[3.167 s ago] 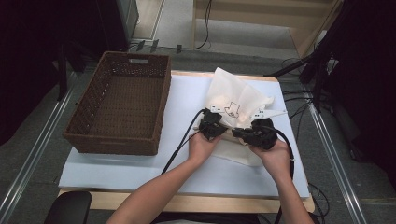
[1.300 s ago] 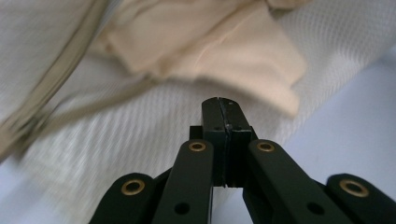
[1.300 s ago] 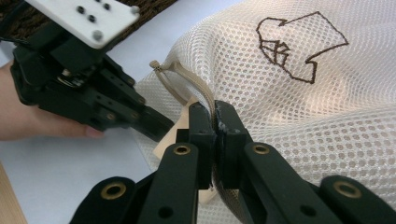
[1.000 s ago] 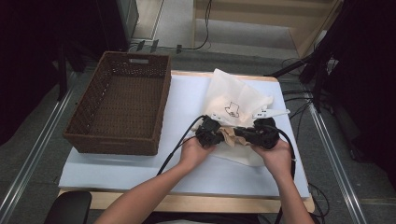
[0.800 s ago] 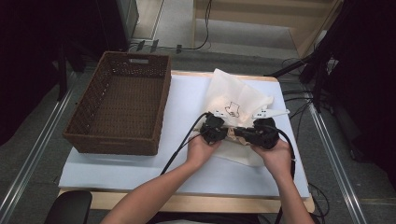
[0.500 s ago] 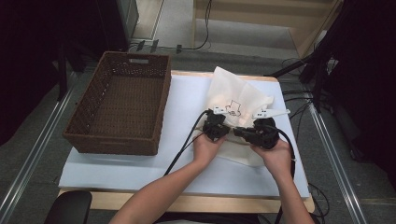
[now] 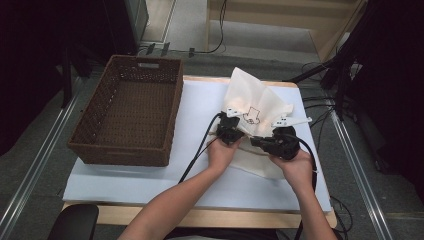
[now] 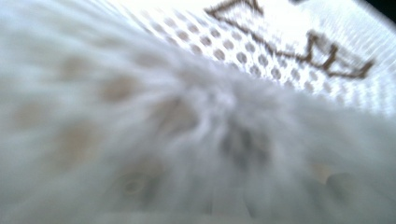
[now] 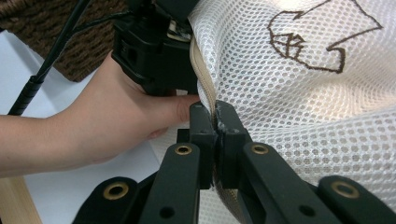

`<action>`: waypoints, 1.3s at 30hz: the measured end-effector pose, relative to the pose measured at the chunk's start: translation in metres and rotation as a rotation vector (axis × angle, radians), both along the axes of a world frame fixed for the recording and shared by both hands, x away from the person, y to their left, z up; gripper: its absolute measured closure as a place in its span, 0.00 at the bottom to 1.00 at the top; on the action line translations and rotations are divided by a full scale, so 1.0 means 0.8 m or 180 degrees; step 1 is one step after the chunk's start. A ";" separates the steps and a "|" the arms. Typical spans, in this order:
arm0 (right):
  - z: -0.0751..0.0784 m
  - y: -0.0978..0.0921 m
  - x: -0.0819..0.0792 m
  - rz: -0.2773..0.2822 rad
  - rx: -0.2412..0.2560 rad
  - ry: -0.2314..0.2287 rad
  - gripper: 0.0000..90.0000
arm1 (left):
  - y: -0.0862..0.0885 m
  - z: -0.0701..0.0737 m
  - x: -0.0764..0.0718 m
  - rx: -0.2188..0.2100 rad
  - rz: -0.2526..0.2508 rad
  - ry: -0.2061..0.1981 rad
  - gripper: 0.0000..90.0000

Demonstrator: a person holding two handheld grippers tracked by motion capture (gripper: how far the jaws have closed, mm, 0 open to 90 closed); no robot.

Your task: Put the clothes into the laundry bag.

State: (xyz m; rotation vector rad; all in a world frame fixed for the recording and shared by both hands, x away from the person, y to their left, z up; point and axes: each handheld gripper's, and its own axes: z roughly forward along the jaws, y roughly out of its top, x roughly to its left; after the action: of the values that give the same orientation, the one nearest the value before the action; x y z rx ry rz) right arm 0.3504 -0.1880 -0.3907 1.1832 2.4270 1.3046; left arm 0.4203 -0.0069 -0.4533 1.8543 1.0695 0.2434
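Two grippers work on one white mesh bag (image 7: 255, 107), which lies on the right half of the pale table top (image 7: 150, 175), well apart from the brown wicker basket (image 7: 130, 115) at the left. The bag carries a brown outline drawing and a beige zipper edge (image 9: 201, 74). The right gripper (image 9: 215, 114) has its jaws closed together on that zipper edge, with the mesh bunched just beside the tips. The left gripper (image 7: 231, 131) sits at the bag's left edge, touching the fabric; its own camera is pressed against blurred mesh (image 8: 243, 84), so whether its jaws are wide or clamped cannot be told. In the right gripper view, the left hand (image 9: 107, 121) wraps the black body of the left gripper, close beside the right gripper's tips. The right hand (image 7: 297, 167) holds its gripper at the bag's near right.
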 end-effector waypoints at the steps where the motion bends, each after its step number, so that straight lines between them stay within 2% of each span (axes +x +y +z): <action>1: 0.000 -0.001 0.000 0.0000 0.0011 -0.0002 0.99 | 0.000 -0.001 0.003 0.0005 -0.0028 0.0055 1.00; 3: 0.000 -0.003 0.001 -0.0020 0.0028 0.0021 0.99 | -0.001 -0.007 0.010 0.0059 -0.0081 0.0208 1.00; 5: -0.002 -0.003 0.003 -0.0026 0.0017 0.0038 0.99 | -0.004 -0.016 0.014 0.0196 -0.0147 0.0347 1.00; 8: -0.006 -0.003 0.005 -0.0032 -0.0003 0.0085 0.99 | -0.007 -0.025 0.017 0.0308 -0.0214 0.0435 1.00; 12: -0.009 -0.003 0.008 -0.0034 -0.0034 0.0113 0.99 | -0.007 -0.028 0.021 0.0277 -0.0236 0.0526 1.00; 16: -0.011 -0.004 0.010 -0.0053 -0.0018 0.0121 0.99 | -0.006 -0.022 0.016 0.0159 -0.0318 0.0563 1.00; 19: -0.011 -0.008 0.011 -0.0075 -0.0002 0.0115 0.99 | -0.004 -0.018 0.014 0.0198 -0.0397 0.0589 0.99; 21: -0.011 -0.011 0.011 -0.0096 0.0019 0.0117 0.99 | -0.003 -0.015 0.010 0.0244 -0.0491 0.0558 0.97; 25: -0.010 -0.012 0.010 -0.0096 0.0016 0.0102 0.99 | -0.005 -0.005 -0.006 0.0380 -0.0769 0.0300 0.97; 27: -0.010 -0.012 0.010 -0.0103 0.0018 0.0106 0.99 | -0.009 -0.003 -0.006 0.0304 -0.0870 0.0302 0.98; 30: -0.009 -0.012 0.010 -0.0111 0.0023 0.0097 0.99 | -0.014 -0.006 -0.002 0.0130 -0.0820 0.0400 0.99; 31: -0.009 -0.012 0.009 -0.0112 0.0027 0.0099 0.99 | -0.017 -0.008 0.001 0.0123 -0.0802 0.0400 0.99; 33: -0.009 -0.013 0.010 -0.0113 0.0037 0.0111 0.99 | -0.022 -0.011 0.005 0.0166 -0.0770 0.0380 0.99; 35: -0.009 -0.013 0.010 -0.0102 0.0032 0.0114 0.99 | -0.026 -0.011 0.005 0.0204 -0.0650 0.0332 0.99; 39: -0.009 -0.014 0.009 -0.0106 0.0040 0.0117 0.99 | -0.031 -0.006 0.006 0.0281 -0.0437 0.0145 1.00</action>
State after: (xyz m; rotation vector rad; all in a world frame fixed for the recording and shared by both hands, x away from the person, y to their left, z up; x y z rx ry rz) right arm 0.3577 -0.1994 -0.3982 1.2561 2.4168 1.3020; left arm 0.4250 -0.0320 -0.4579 2.0119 0.9705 0.1709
